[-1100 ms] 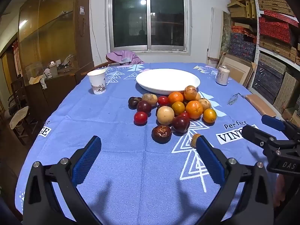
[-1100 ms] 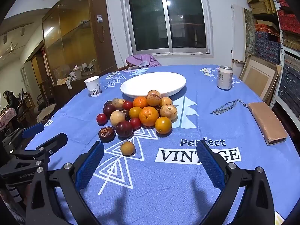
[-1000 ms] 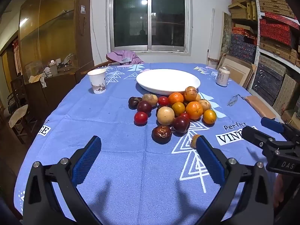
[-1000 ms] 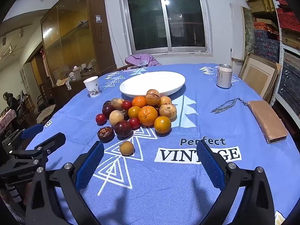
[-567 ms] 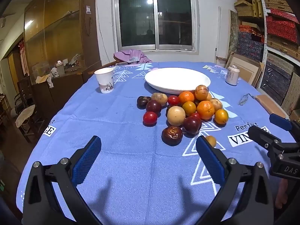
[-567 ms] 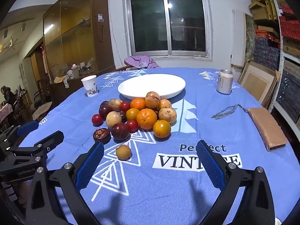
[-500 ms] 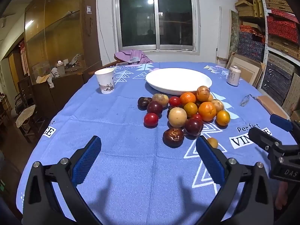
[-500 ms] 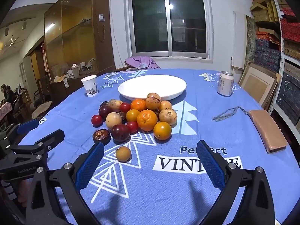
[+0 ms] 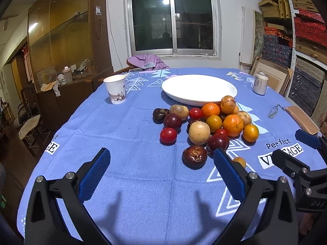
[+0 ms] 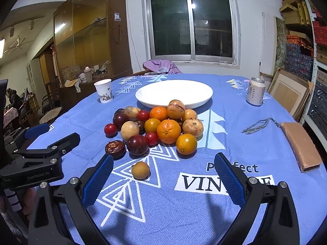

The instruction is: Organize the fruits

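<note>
- The fruit pile [image 10: 161, 124] sits near the middle of the desk [image 10: 235, 143], on the blue printed cloth, just in front of the white plate [image 10: 173, 92]; its back fruits lie against the plate's near rim.
- The pile's long axis runs across the desk, left to right in the right wrist view, from a small red fruit [image 10: 110, 130] at the left end to a yellow-orange fruit [image 10: 186, 144] at the near right.
- A speckled fruit [image 10: 176, 106] is the highest in the heap, at the back by the plate; the big orange [image 10: 168, 128] sits below it, toward the front.
- One small brown fruit [image 10: 140, 170] lies apart from the pile, on the near side, on the white triangle print.
- A dark wrinkled fruit [image 9: 194, 156] sits at the pile's near edge, just beside a dark plum [image 9: 218, 142].
- The left gripper [image 9: 161, 175] hovers above the cloth with jaws spread wide and nothing between them; its right finger's tip overlaps the plum in the left wrist view.
- The right gripper [image 10: 163, 180] hovers with jaws spread wide too, nothing in them; the lone brown fruit shows between its fingers, nearer the left one.
- The plate holds nothing and offers wide room.
- Open cloth lies to the left of the pile up to the paper cup [image 9: 114, 89], and to the right up to the drink can [image 10: 255, 91], a tasselled cord [image 10: 258, 125] and a tan flat case [image 10: 300, 146] near the desk's right edge.
- Bare cloth fills the near part of the desk below both grippers.
</note>
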